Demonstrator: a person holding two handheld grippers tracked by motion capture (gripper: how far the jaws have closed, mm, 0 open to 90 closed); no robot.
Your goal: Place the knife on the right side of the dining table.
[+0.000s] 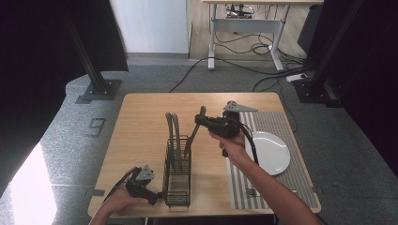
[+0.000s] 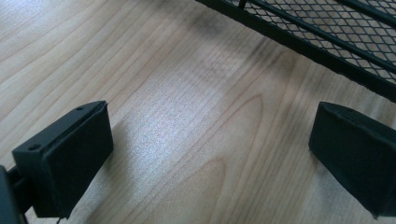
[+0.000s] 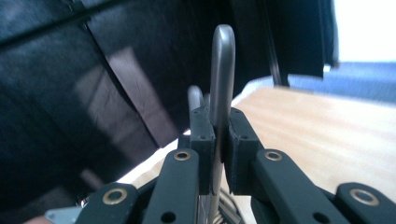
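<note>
right gripper [image 3: 219,154] clamped on utensil handle [image 3: 222,70], its lower end in the mesh caddy [image 1: 178,173] mid-table; left gripper [image 2: 210,154] wide open, empty, beside caddy; risk: angled pull could snag and tip caddy w/ nothing bracing it.

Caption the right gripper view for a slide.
Right gripper shut on a metal utensil handle, above the wooden table.

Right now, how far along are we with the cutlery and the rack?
Done: two utensils stand in the mesh rack. In hand: the right gripper is shut on a third utensil's handle, its lower end in the rack. The left gripper is open by the rack's near end. The plate on the striped mat is bare.
</note>
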